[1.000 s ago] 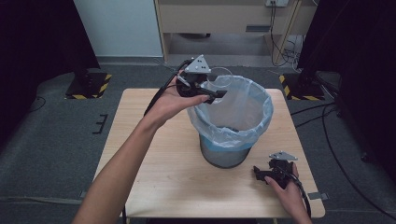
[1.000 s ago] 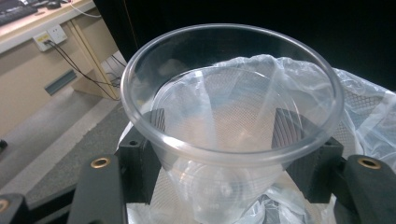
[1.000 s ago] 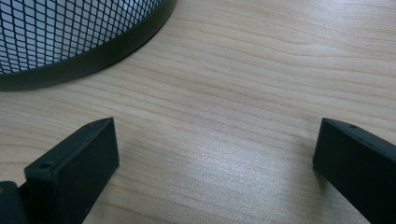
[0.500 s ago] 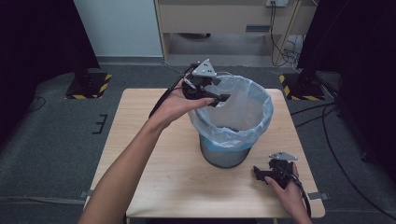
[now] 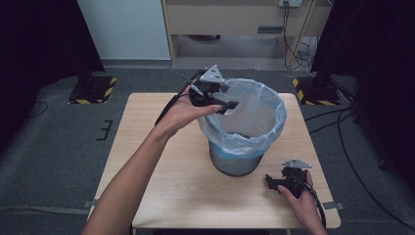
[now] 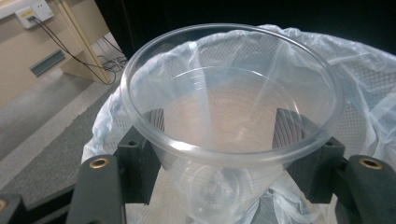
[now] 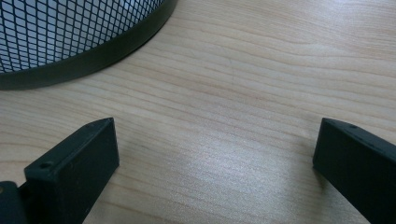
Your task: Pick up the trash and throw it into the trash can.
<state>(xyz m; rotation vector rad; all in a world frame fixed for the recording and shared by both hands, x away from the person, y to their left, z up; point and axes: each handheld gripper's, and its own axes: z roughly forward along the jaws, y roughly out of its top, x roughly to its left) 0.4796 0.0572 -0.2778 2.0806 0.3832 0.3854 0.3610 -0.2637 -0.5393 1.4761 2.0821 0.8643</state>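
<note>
A clear plastic cup [image 6: 224, 105] sits between the jaws of my left gripper [image 6: 215, 140], which is shut on its sides just under the rim. In the high view my left gripper [image 5: 229, 104] hangs over the near left rim of a black mesh waste bin [image 5: 237, 165] lined with a pale blue bag [image 5: 257, 125]; the bag's opening lies right behind the cup. My right gripper [image 5: 278, 182] rests low on the wooden table [image 5: 161, 186] at the front right of the bin. It stands open [image 7: 215, 154] with bare wood between its jaws and the bin's mesh base [image 7: 70, 32] just ahead.
The bin stands in the middle of the table and takes up much of its right half. Cables trail from both grippers. Beyond the table are grey floor, a wooden cabinet [image 5: 235, 19], and black stands with striped bases [image 5: 93, 88].
My left gripper has carried the cup to the right, from beside the bin's left rim to over its opening. The right gripper has stayed put.
</note>
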